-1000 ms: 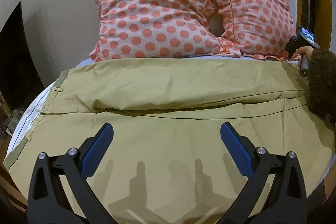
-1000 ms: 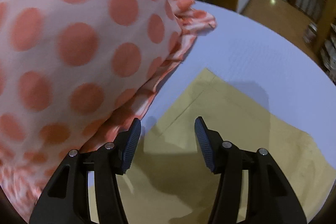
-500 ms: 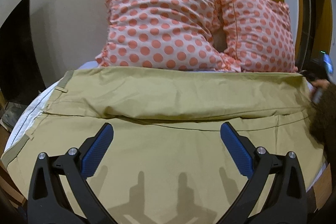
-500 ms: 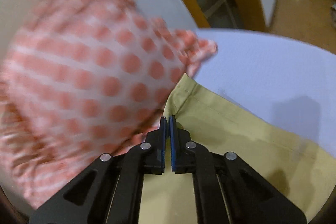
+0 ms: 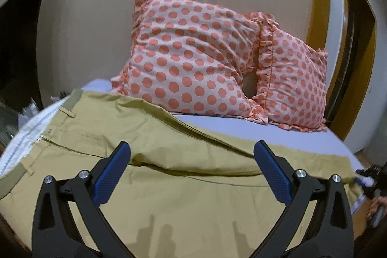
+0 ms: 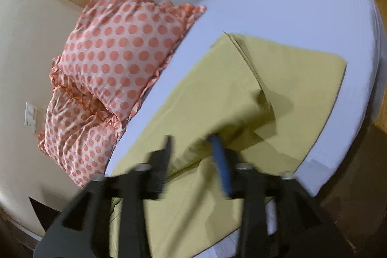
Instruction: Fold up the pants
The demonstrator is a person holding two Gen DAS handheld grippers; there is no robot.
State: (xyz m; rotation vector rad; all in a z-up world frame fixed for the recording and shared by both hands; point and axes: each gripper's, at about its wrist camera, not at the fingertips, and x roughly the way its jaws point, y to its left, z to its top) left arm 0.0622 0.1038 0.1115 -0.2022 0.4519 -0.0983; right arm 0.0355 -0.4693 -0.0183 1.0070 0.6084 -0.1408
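Khaki pants (image 5: 183, 175) on bed (image 6: 302, 9); left gripper (image 5: 191, 173) jaws apart; right gripper (image 6: 193, 156) jaws apart, blurred.

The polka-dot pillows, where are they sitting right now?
The two polka-dot pillows lean against the beige wall at the head of the bed, just beyond the far edge of the khaki pants; in the right wrist view they show at the left.

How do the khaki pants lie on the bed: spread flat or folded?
Folded lengthwise: on the pants one leg lies over the other, its hem short of the lower leg's end. No crosswise fold yet; they stretch across the bed.
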